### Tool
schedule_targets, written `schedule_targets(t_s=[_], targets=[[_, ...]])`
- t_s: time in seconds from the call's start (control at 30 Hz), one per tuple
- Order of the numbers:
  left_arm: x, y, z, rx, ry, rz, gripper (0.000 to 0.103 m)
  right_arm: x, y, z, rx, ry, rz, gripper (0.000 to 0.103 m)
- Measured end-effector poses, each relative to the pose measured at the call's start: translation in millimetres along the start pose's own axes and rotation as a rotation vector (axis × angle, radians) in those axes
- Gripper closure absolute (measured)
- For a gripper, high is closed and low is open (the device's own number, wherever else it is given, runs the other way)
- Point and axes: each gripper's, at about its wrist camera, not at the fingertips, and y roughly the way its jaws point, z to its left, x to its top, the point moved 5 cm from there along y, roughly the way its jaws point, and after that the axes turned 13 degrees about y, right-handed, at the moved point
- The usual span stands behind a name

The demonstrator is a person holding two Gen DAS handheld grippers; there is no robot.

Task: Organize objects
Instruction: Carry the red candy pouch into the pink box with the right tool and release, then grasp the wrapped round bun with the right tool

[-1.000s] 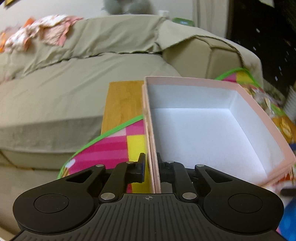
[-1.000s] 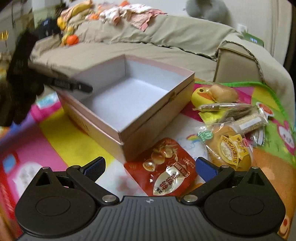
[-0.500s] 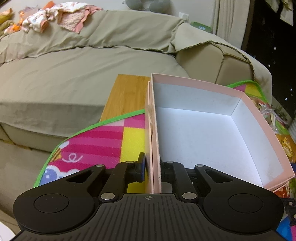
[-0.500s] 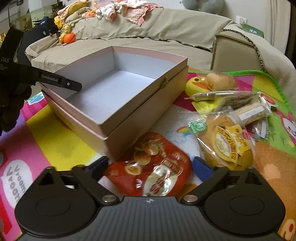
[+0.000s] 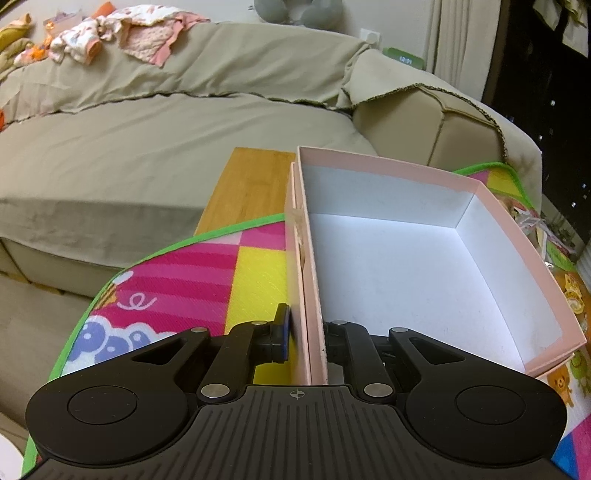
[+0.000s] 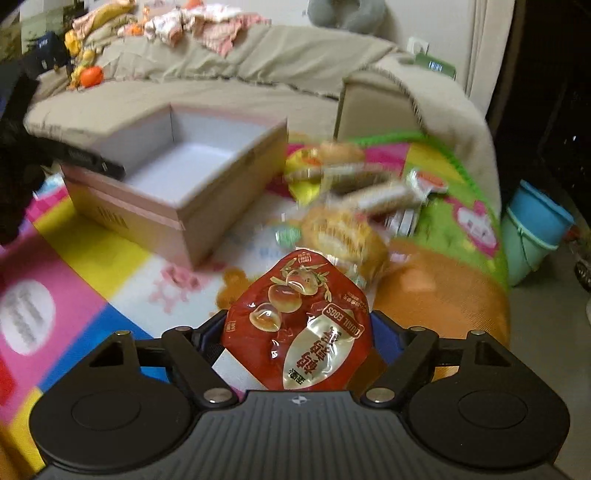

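Sofa (image 5: 155,155): fills the upper left of the left wrist view, draped in a beige cover, with crumpled pink and white clothes (image 5: 122,29) along its top edge.
Play mat (image 5: 177,280): bright pink, yellow and green, spread at lower left under the box; a strip of wooden board (image 5: 251,181) shows past its green border.
Left gripper (image 5: 306,338): at bottom centre of its view, fingers clenched on the near side wall of the box, one blue-padded finger outside the wall, the other inside.
Pink box (image 5: 406,258): open, white inside, resting on the mat in the centre and right of the left view; in the right wrist view it sits at centre left.
Right gripper (image 6: 297,334): at bottom centre of its view, fingers grasping the packet from both sides.
Red quail egg packet (image 6: 299,325): held between the right fingers, its top sticking out beyond the fingertips, well apart from the box.
Snack pile (image 6: 351,206): blurred wrapped breads and bars on the mat, right of the box, above the packet.
Blue bucket (image 6: 535,232): far right edge, on the floor beside the mat.
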Motion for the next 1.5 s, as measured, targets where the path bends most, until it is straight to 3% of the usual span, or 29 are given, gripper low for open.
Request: schedule_targets(t_s=[0.13, 0.27, 0.33, 0.43, 0.53, 0.7, 0.93, 1.13, 1.5], targets=[[2, 0, -2, 0.005, -0.007, 0.002, 0.091, 45, -31, 18, 0.051, -0.002, -0.091, 0.023], [3, 0, -4, 0.008, 0.003, 0.006, 0.091, 113, -40, 50, 0.164, 0.029, -0.154, 0.023], [3, 0, -5, 0.009, 0.004, 0.008, 0.091, 146, -34, 71, 0.235, 0.045, -0.169, 0.021], [3, 0, -4, 0.011, -0.003, 0.01, 0.091, 186, -6, 105, 0.286, 0.065, -0.177, 0.001], [2, 1, -4, 0.016, -0.004, 0.01, 0.091, 199, 25, 120, 0.258, 0.1, -0.127, 0.001], [3, 2, -8, 0.006, 0.004, 0.003, 0.091, 170, 25, 98, 0.219, 0.111, -0.128, 0.001], [3, 4, -10, 0.0, 0.018, -0.008, 0.09, 100, -3, 29, 0.034, 0.065, -0.194, 0.001], [3, 4, -9, -0.004, 0.023, -0.01, 0.09, 48, -1, -6, -0.029, 0.111, -0.123, 0.001], [3, 5, -10, -0.004, 0.029, -0.009, 0.09, 29, 30, 0, -0.05, 0.08, -0.077, 0.001]])
